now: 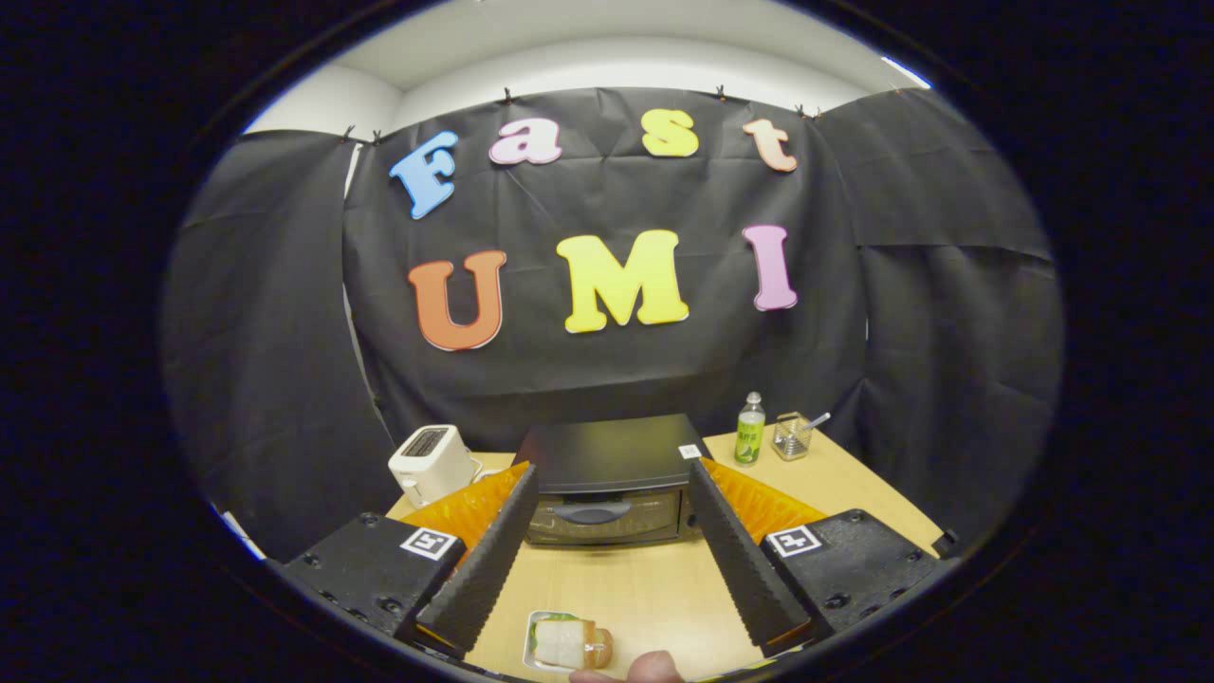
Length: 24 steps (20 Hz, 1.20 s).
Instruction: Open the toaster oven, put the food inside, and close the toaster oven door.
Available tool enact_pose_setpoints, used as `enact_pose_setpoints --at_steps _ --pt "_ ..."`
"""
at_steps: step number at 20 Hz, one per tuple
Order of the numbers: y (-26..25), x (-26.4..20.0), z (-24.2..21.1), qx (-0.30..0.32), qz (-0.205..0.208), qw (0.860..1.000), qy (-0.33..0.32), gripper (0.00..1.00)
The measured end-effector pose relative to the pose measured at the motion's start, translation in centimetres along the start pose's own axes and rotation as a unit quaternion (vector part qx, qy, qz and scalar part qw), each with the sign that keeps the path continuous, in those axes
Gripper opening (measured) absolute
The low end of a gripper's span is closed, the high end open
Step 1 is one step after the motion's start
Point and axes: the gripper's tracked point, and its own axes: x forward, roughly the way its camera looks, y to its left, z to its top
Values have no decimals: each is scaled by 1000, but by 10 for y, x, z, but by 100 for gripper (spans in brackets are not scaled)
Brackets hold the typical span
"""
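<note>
A black toaster oven (607, 479) stands on the wooden table (645, 588) beyond my fingers, its door shut, with the handle (591, 513) across the front. A sandwich on a small white plate (567, 644) lies on the table between and below the fingers, close to me. My gripper (611, 489) is open, its ribbed black fingers (488, 560) spread wide and framing the oven front, well above the table. Nothing is between them. A fingertip of a person's hand (645, 668) shows just beside the plate.
A white pop-up toaster (432, 462) stands left of the oven. Right of the oven are a green-labelled bottle (749, 432) and a clear cup with a spoon (791, 435). Black cloth walls close in behind the table.
</note>
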Motion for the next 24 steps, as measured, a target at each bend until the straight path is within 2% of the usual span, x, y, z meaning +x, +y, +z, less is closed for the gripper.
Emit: enact_pose_setpoints --at_steps 6,12,15,19,24 --pt "13 100 -40 -3 5 999 51 100" --pt "3 189 -106 6 -15 991 131 100" --pt "1 209 -131 -11 -17 987 160 100" --pt "-1 218 -136 -31 -19 987 158 100" --pt "-2 215 -143 -11 -16 986 165 100"
